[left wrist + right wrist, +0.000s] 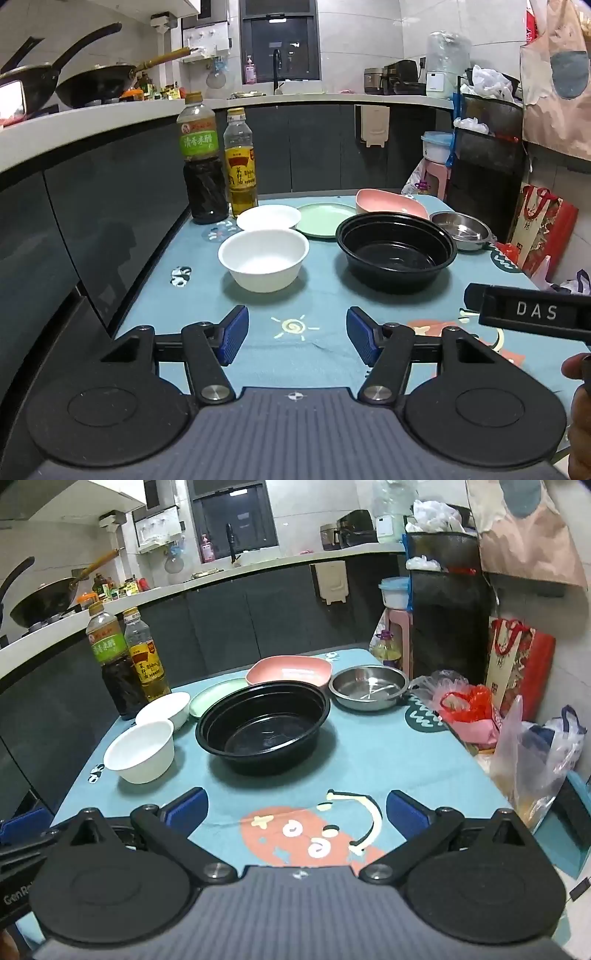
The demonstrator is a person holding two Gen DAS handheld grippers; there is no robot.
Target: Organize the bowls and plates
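Left gripper (295,341): fingers apart, holding nothing; above the near table edge
Right gripper (295,810): fingers apart, holding nothing; beside the left one, over the orange cartoon print
White bowls: 2; nearer white bowl (263,260) and farther white bowl (268,218), almost touching, left side of the blue tablecloth (317,295)
Black bowl (396,248): 1; centre
Green plate (325,220): 1; rim partly behind the white and black bowls
Pink dish (388,201): 1; far side, lower part hidden by the black bowl
Steel dish (368,686): 1; right of the pink dish
Bottles: 2; dark bottle (201,162) and yellow oil bottle (241,164), far left corner; label text too small to read
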